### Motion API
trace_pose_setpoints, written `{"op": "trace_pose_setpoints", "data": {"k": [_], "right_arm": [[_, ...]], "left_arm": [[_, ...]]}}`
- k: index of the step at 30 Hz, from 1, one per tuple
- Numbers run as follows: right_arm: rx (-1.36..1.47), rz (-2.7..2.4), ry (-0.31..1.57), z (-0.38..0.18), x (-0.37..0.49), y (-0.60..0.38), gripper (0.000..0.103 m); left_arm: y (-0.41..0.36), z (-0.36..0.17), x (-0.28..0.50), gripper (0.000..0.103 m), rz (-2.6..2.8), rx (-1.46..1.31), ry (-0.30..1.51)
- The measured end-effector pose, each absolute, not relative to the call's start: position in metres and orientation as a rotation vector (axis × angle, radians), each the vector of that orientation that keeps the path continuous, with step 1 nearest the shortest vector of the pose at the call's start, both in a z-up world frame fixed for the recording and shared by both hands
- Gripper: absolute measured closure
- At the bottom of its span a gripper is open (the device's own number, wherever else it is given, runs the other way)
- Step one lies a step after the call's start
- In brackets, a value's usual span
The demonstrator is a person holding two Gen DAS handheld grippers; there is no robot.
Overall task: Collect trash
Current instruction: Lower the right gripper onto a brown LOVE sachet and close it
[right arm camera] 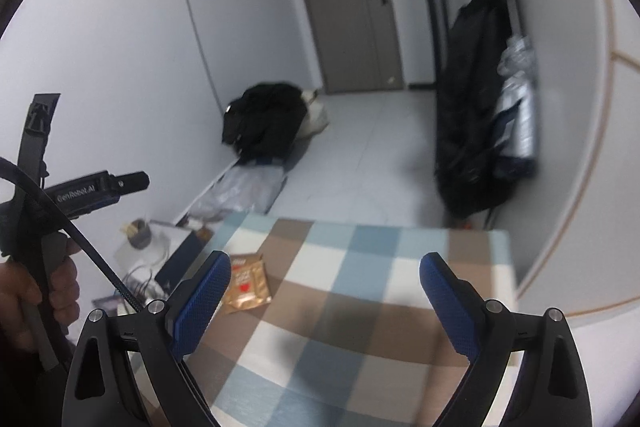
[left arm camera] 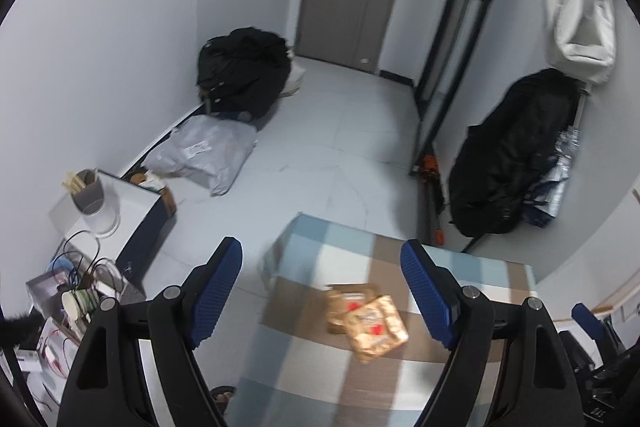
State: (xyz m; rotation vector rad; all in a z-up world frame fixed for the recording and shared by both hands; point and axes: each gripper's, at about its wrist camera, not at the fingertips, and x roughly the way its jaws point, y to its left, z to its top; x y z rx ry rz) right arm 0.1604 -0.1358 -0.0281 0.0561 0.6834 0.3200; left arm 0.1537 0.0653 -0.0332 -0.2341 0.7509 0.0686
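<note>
Left tongs (left arm camera: 322, 297) spread wide, nothing between the pads, aimed down at the table (left arm camera: 472, 267) with its checked cloth. Trash here = two crinkled gold wrappers (left arm camera: 366, 321), overlapping, lying flat near the table's left edge, toward its far-left corner. In the left wrist view they sit between the two fingers but well beyond the tips, nearer the right-hand finger.

Right tongs (right arm camera: 324, 301) also spread, empty, over the middle of the table. From that view the wrappers (right arm camera: 248, 283) are just past its left finger (right arm camera: 202, 301), so the left tongs are the better pick.

Step in hand, my read: approach for the first grab. Advice:
- come down on the top wrapper, centre it between the pads before closing
- flat foil on cloth is hard to pinch; go for a raised crinkled edge, not the flat face
- keep the tips off the cloth or it bunches up with the wrapper
- frames are blurred; slow down before contact

No bin visible in either view.
</note>
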Motion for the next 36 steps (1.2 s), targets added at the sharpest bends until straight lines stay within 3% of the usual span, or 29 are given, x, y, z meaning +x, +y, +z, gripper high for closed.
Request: {"op": "trace_pose_setpoints", "data": {"k": [14,17,26,32,36], "right_arm": [[-0.024,0.457,0.9,-0.114,0.226,-0.044,0.008],[-0.049,0.486,0.947,-0.131,0.233,-0.026,0.013],[-0.241,0.47,0.91,-0.154,0.225,0.004,0.018],[-0.301,0.486,0.875,-0.152,0.222,0.009,0.039],[-0.311,0.492,0.862,-0.151,0.219,0.012,0.045]], "left_arm": [[0.119,-0.053,0.16,0.024,0.137,-0.328,0.826],[0.124,-0.054,0.161,0.024,0.15,-0.331,0.831],[0.134,-0.055,0.16,0.024,0.175,-0.353,0.84],[0.136,-0.057,0.161,0.024,0.178,-0.354,0.843],[0.134,-0.058,0.161,0.024,0.172,-0.343,0.847]]}}
